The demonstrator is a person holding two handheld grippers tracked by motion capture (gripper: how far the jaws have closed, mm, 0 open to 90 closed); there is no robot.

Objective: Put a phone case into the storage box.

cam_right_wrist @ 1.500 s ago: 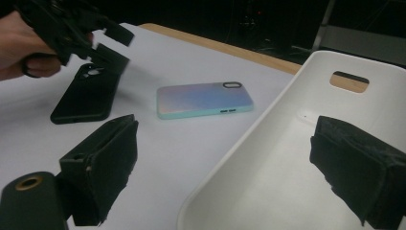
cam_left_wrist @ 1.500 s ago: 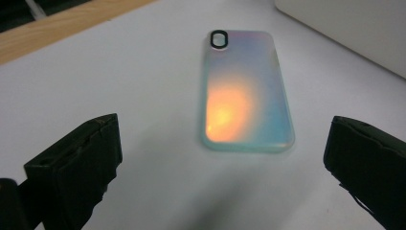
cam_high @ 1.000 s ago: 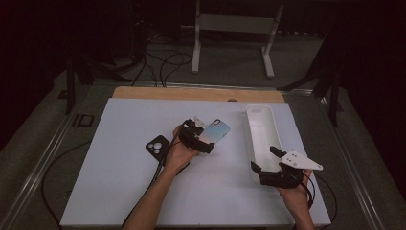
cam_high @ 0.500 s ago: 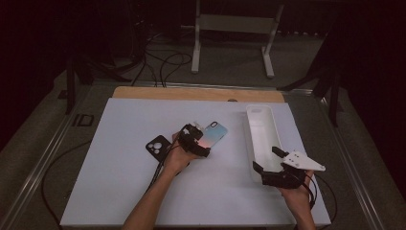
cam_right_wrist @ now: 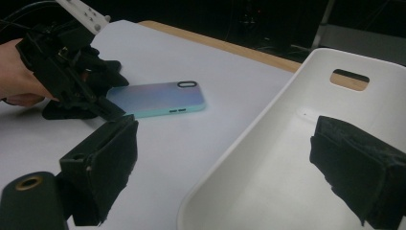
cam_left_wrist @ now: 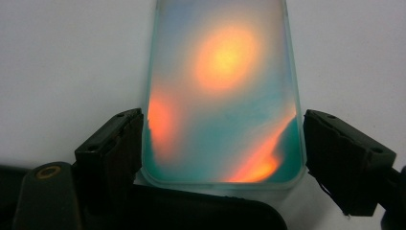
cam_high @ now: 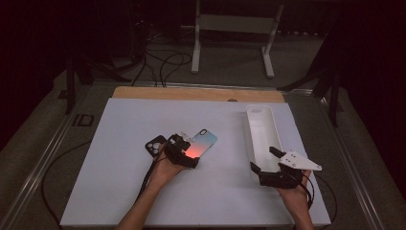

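A phone case (cam_high: 203,142) with a teal and orange gradient lies flat on the white table top (cam_high: 115,191). My left gripper (cam_high: 189,152) holds its near end. In the left gripper view, both pads (cam_left_wrist: 122,143) press on the long sides of the case (cam_left_wrist: 222,91); the jaws have just been closing onto it. My right gripper (cam_high: 263,159) hangs open over the near end of the long white tray (cam_high: 250,136), nothing between its jaws. The right gripper view shows that gripper (cam_right_wrist: 225,158) above the tray (cam_right_wrist: 287,158), with the case (cam_right_wrist: 155,98) and my left gripper (cam_right_wrist: 112,96) farther left.
A black phone case (cam_high: 154,145) with camera cutouts lies just left of my left hand. A wooden strip (cam_high: 191,94) borders the table's far edge. Beyond it, cables and a white stand (cam_high: 232,24) sit on the floor.
My left gripper has slid toward the near left, and the gradient case has come along between its jaws. The right gripper has stayed where it was.
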